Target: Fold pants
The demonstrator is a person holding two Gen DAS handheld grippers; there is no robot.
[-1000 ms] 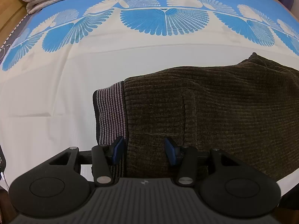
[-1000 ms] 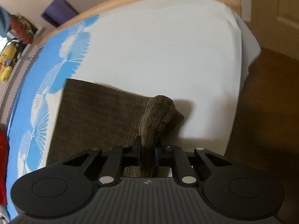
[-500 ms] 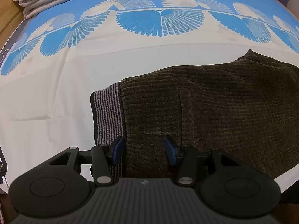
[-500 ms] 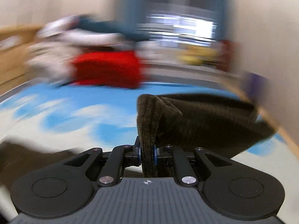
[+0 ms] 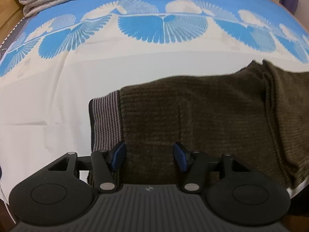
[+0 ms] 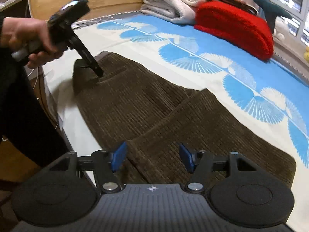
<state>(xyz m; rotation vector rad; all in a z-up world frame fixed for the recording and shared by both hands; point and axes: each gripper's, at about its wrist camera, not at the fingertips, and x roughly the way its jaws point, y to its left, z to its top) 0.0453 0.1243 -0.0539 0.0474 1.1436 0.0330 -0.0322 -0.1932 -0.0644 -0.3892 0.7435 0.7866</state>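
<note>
Person's left hand [image 6: 29, 38]: far left of the right wrist view, it grips the handle of the left gripper and tilts the tool down toward the bed.
Left gripper [image 5: 149, 155]: jaws spread wide, blue pads well apart, nothing between them. It hovers low over the waist end of the pants; from the right wrist view its finger tips [image 6: 97, 70] look down at the cloth by the waistband, though I cannot tell whether they touch.
Waistband [image 5: 105, 123]: grey and dark stripes, lying flat at the left end of the garment, just left of the left pad.
Pants [image 5: 193, 127]: dark brown ribbed cloth, spread along the near edge of the bed on the white part of the sheet. In the left wrist view a second layer lies over the right end, its edge running down the cloth.
Folded layer [image 6: 202, 119]: in the right wrist view the leg end lies doubled back over the rest, its corner peaking near the middle of the cloth.
Right gripper [image 6: 152, 155]: open wide too, both blue pads clear, holding nothing. It sits right above the near edge of that folded layer.
Bed sheet [image 5: 58, 100]: white near the pants, with blue fan shapes farther back.
Red cushion [image 6: 235, 27]: at the head of the bed, well apart from the pants.
White folded bedding [image 6: 170, 2]: stacked just left of the cushion.
</note>
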